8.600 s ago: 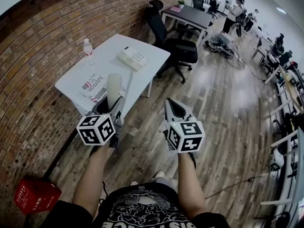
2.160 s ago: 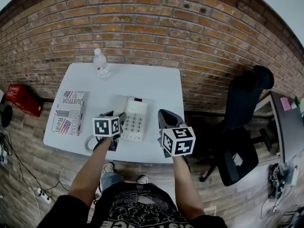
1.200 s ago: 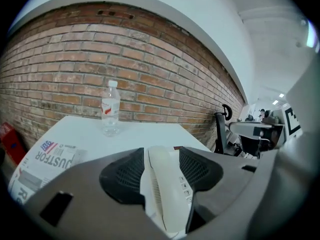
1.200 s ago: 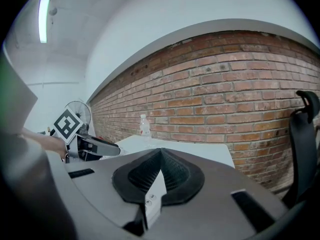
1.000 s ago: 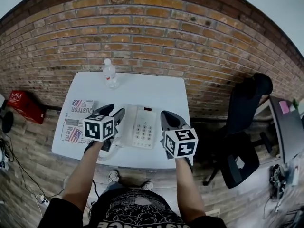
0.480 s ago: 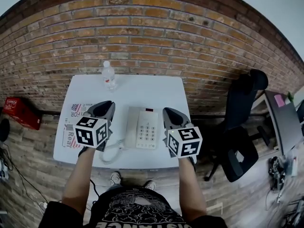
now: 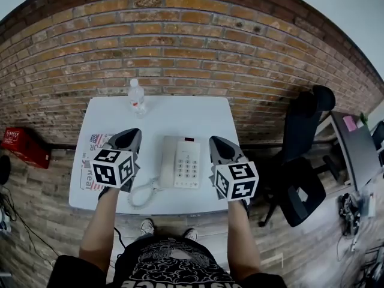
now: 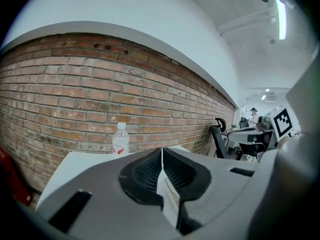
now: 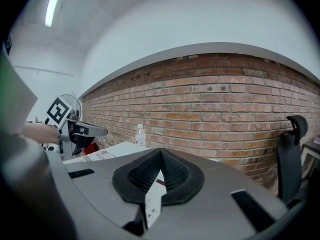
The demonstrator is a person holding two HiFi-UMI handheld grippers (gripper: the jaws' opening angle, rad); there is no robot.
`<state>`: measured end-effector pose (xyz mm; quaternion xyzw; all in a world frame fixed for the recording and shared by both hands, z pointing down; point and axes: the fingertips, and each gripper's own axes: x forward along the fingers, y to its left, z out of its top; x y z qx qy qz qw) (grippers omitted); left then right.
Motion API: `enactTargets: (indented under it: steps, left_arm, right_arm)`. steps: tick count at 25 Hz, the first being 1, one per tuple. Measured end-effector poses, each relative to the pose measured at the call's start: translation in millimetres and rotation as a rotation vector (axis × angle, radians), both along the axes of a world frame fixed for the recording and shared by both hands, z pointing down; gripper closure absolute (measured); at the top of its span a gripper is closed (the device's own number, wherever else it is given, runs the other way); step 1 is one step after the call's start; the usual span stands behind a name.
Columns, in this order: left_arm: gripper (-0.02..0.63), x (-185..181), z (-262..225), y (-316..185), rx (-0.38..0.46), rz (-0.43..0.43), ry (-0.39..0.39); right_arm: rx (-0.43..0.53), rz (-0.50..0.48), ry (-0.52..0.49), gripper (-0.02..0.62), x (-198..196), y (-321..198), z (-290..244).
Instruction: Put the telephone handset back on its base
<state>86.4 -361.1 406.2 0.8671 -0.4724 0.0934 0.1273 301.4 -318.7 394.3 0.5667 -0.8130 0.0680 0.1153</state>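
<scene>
Two grippers held over the white table point(image 7: 180, 110), left gripper point(image 7: 127, 138) just closed with nothing between its jaws, right gripper point(image 7: 217, 144) also closed and empty, telephone handset point(image 7: 167, 161) seated on its base point(image 7: 188, 164) between them.

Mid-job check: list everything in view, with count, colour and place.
table: one, white, against brick wall
telephone base: one, white, table centre-front
handset: one, white, on the base's left side
cord: one, white, coiled left of the base
bottle: one, clear, table's back edge
newspaper: one, white with print, table's left
box: one, red, floor, far left
office chair: one, black, right of table
left gripper: one, grey, jaws just closed, empty, left of base
right gripper: one, grey, shut, empty, right of base
</scene>
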Motion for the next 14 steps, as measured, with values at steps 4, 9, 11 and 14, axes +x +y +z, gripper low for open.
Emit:
enactTargets:
  steps: [4,9,11,14]
  left_arm:
    - [0.592,1.0,2.0,-0.5,-0.007,0.008,0.002]
    - [0.592,2.3,6.9,1.0,-0.014,0.013,0.002]
    - [0.592,2.4,7.7,1.2,-0.019,0.012,0.004]
    - [0.592,3.0,7.7,0.7,-0.027,0.009,0.015]
  right_arm:
    - [-0.005,0.006,-0.002,0.597,0.0,0.7,2.3]
    - [-0.007,0.007,-0.001,0.598,-0.2,2.1,5.2]
    - [-0.008,0.006,0.0,0.597,0.0,1.8,4.6]
    - [-0.01,0.005,0.001,0.598,0.4,0.7,2.7]
